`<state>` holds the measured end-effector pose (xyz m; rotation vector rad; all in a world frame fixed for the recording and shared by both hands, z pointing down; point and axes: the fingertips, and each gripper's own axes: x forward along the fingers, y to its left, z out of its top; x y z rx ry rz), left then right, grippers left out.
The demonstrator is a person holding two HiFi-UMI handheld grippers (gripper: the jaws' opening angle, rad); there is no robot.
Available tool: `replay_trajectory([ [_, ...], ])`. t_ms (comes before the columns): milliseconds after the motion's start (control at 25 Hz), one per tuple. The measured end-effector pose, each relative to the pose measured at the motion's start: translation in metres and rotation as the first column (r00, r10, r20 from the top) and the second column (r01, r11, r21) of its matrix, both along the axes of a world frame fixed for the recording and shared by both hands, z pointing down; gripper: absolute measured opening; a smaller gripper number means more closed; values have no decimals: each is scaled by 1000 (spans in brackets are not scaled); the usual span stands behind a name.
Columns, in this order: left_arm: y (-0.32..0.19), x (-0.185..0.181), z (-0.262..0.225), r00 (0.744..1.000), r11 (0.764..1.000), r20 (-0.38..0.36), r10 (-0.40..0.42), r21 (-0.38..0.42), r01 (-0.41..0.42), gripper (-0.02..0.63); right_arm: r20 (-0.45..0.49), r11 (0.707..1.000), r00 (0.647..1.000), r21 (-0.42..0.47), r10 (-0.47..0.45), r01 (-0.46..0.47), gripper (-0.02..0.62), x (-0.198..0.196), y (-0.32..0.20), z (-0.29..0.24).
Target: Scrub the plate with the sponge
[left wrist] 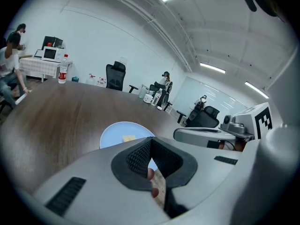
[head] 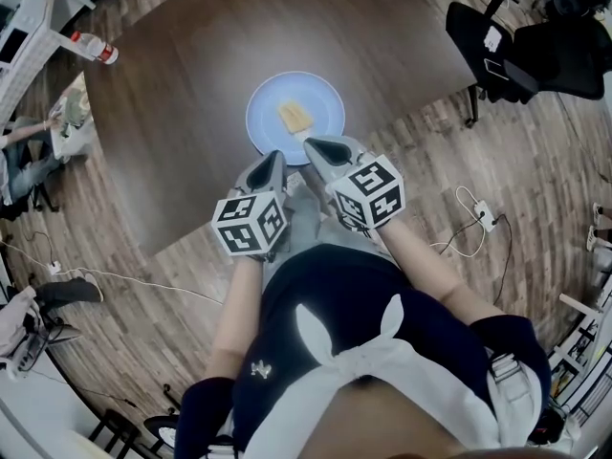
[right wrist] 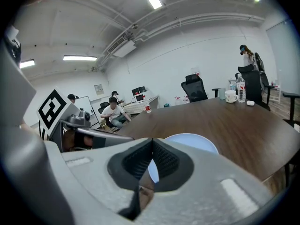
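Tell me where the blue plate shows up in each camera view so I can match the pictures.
Head view: the blue plate lies at upper centre.
Left gripper view: it sits low, left of centre.
Right gripper view: it sits low, right of centre, with its near part hidden.
Shared landmark: the dark wooden table under the plate shows in all three views.

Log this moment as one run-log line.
scrub: not started | sponge: on plate, untouched | left tongs: shut, empty | right tongs: shut, empty, by plate's near rim
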<state>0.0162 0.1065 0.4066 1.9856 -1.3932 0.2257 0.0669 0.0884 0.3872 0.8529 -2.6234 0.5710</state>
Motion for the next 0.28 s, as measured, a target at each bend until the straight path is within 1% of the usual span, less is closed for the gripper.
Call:
replay_trajectory([
  [280,29,13,2,1000,1000,6,26,-12,-26,6,-17,1000,1000,-10,7,-7,-2,5,31,4],
])
